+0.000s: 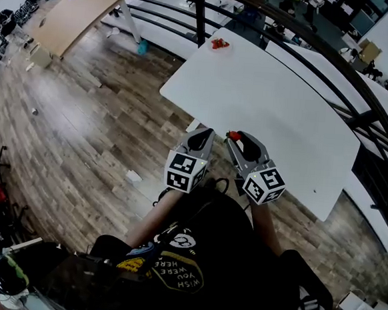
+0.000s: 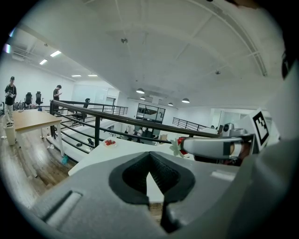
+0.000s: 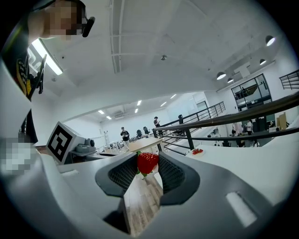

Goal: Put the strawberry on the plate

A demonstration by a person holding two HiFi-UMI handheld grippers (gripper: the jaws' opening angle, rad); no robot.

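Step in hand: carry.
- Right gripper (image 3: 147, 174) clenched on strawberry (image 3: 147, 162), berry pinched between pads, over near edge of white table (image 1: 271, 103).
- Left gripper (image 2: 149, 179) closed, nothing in it, just beside right.
- Plate (image 1: 226, 48) at far corner, well apart, berries already on it.
- Next, likely: long reach across table, lower over plate, then release.

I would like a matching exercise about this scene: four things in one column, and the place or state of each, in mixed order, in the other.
1 left tool
2 right tool
3 plate
4 table

A white top
B shut on the strawberry
C shut, nothing inside
D at the table's far corner

Pairs: 1-C, 2-B, 3-D, 4-A
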